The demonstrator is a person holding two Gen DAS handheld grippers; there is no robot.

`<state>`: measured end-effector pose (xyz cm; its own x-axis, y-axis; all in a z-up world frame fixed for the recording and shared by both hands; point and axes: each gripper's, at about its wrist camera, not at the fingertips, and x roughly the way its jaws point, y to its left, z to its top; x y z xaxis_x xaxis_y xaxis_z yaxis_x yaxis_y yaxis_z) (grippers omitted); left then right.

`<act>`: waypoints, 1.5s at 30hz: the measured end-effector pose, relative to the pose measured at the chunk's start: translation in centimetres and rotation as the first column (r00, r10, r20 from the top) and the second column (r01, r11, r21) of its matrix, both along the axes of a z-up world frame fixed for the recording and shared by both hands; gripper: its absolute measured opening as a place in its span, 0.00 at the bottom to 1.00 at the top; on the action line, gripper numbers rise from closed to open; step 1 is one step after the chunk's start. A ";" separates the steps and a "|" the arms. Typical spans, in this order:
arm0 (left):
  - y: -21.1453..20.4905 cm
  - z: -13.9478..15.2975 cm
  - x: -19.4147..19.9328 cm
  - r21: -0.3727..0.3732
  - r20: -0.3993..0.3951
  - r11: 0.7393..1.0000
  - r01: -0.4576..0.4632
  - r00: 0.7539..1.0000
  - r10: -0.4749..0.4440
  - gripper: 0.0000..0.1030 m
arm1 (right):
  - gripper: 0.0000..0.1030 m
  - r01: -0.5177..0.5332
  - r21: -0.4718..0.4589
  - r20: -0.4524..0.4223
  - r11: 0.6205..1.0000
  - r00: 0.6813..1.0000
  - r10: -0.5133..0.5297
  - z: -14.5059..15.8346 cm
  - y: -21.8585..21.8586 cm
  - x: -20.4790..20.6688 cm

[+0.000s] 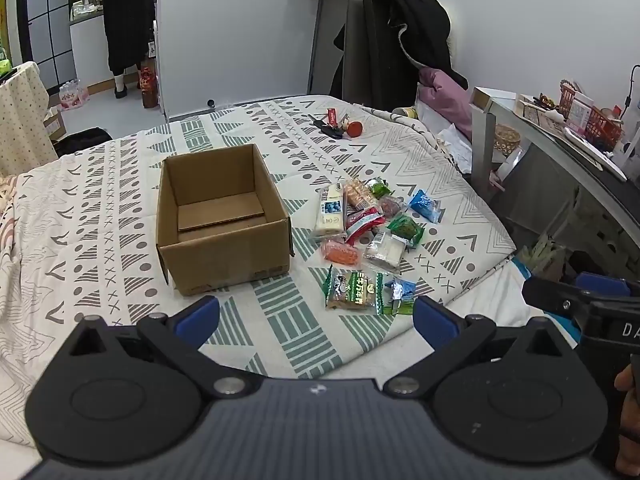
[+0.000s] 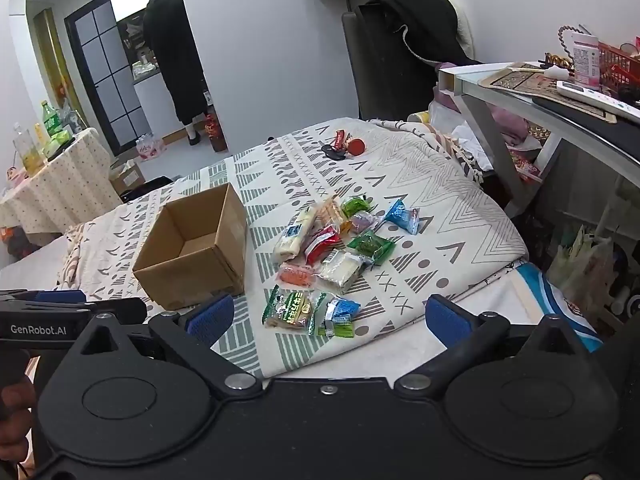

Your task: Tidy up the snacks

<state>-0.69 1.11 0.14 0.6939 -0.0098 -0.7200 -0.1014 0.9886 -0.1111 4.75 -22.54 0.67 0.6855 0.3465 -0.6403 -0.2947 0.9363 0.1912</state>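
Observation:
An open cardboard box [image 1: 222, 220] [image 2: 196, 252] sits on the patterned bedspread [image 1: 280, 136] with only a loose cardboard sheet inside. To its right lies a pile of several wrapped snacks [image 1: 372, 224] [image 2: 340, 240]; nearest me is a green packet [image 1: 352, 290] [image 2: 290, 312] beside a small blue one [image 1: 402, 290] [image 2: 342, 310]. My left gripper [image 1: 316, 320] is open and empty, hovering short of the green packet. My right gripper [image 2: 330, 314] is open and empty too, its blue pads [image 2: 212, 318] wide apart, just before the same packets.
Keys and a red tag [image 1: 338, 126] [image 2: 344, 146] lie at the bed's far end. A cluttered glass desk [image 2: 560, 92] stands to the right, a chair draped with a black coat [image 1: 400, 40] behind. A person in black [image 1: 124, 20] stands in the doorway.

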 end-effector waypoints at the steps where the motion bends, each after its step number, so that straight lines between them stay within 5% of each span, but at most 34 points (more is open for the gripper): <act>1: 0.1 0.0 -0.1 0.000 0.001 1.000 0.000 1.000 0.000 0.99 | 1.00 -0.004 0.003 0.004 1.000 1.000 0.004 -0.3 -0.1 -0.1; 45: 0.1 0.5 -0.7 0.000 -0.008 1.000 -0.015 1.000 0.015 0.99 | 1.00 -0.023 -0.012 0.020 1.000 1.000 0.023 0.4 0.5 -0.6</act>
